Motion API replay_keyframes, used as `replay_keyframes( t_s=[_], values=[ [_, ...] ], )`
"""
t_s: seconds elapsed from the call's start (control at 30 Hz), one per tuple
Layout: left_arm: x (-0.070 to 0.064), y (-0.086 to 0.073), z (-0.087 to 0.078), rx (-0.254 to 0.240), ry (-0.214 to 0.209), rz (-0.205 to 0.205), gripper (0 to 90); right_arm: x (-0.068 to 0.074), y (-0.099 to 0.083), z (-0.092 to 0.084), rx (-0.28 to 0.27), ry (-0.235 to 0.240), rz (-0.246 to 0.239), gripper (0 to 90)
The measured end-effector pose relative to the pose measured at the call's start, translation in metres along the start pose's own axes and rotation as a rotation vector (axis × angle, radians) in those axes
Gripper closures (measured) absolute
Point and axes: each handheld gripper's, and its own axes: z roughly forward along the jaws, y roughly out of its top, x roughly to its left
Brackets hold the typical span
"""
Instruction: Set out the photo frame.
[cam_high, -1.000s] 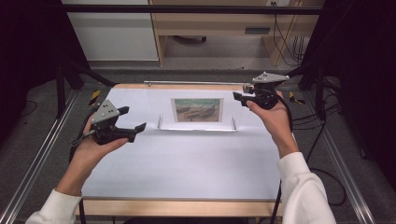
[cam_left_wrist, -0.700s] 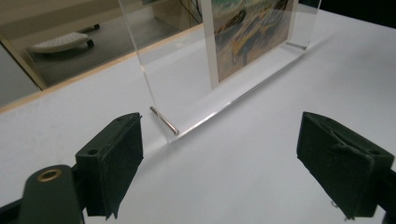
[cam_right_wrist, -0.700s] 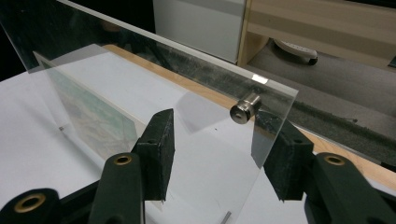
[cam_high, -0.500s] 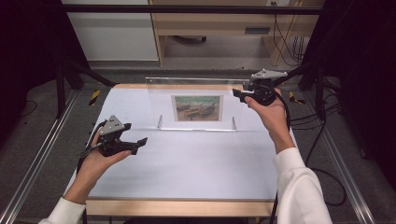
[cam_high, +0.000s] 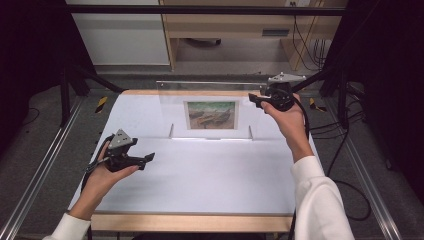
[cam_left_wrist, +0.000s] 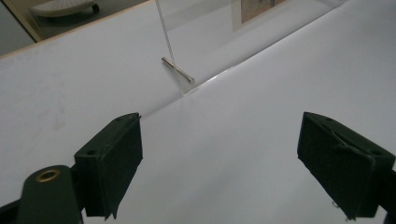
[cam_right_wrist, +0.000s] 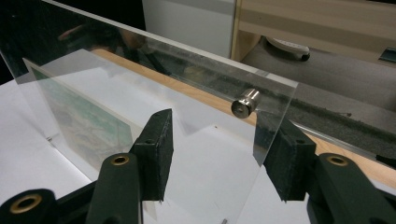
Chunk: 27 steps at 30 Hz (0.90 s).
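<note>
Left gripper (cam_high: 145, 159) sunk lower toward table (cam_high: 210, 180), jaws spread, empty; right gripper (cam_high: 256, 99) jaws straddle upright acrylic frame (cam_high: 210, 107) edge, pads apart; long axis crosswise; no legible writing.

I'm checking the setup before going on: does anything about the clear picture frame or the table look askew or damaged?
Nothing stands out. The clear acrylic frame stands upright on the white table, its picture sitting straight inside. The right tongs straddle the frame's top corner, near a metal standoff; no cracks visible.
</note>
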Motion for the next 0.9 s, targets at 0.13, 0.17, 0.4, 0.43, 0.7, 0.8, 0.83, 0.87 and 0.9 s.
replay_keyframes(
  t_s=[0.13, 0.17, 0.4, 0.43, 0.7, 0.8, 0.83, 0.87, 0.9],
  values=[
    [0.0, -0.007, 0.002, 0.015, 0.004, 0.001, 13.8, 0.0, 0.0, 0.001, -0.002, -0.005, -0.005, 46.7],
    [0.001, -0.007, 0.002, 0.017, 0.008, 0.003, 13.8, 0.0, 0.0, 0.002, -0.002, -0.006, -0.005, 46.6],
    [0.001, -0.014, 0.002, 0.031, 0.007, -0.004, 13.8, 0.001, 0.0, 0.003, -0.002, -0.016, 0.005, 45.0],
    [0.001, -0.014, 0.002, 0.033, 0.008, -0.006, 13.8, 0.001, 0.0, 0.003, -0.003, -0.016, 0.006, 45.1],
    [0.002, -0.016, 0.001, 0.043, 0.014, -0.005, 12.9, 0.002, 0.0, 0.004, 0.006, -0.032, 0.004, 37.0],
    [0.001, -0.016, 0.002, 0.051, 0.012, -0.007, 12.3, 0.002, 0.0, 0.004, 0.018, -0.046, 0.006, 27.7],
    [0.001, -0.016, 0.002, 0.055, 0.011, -0.008, 12.1, 0.002, 0.0, 0.004, 0.023, -0.052, 0.009, 25.0],
    [0.001, -0.016, 0.003, 0.061, 0.014, -0.009, 11.7, 0.001, 0.0, 0.004, 0.034, -0.058, 0.007, 23.3],
    [0.0, -0.016, 0.003, 0.066, 0.017, -0.006, 11.4, 0.001, -0.001, 0.004, 0.042, -0.068, -0.001, 22.2]
  ],
)
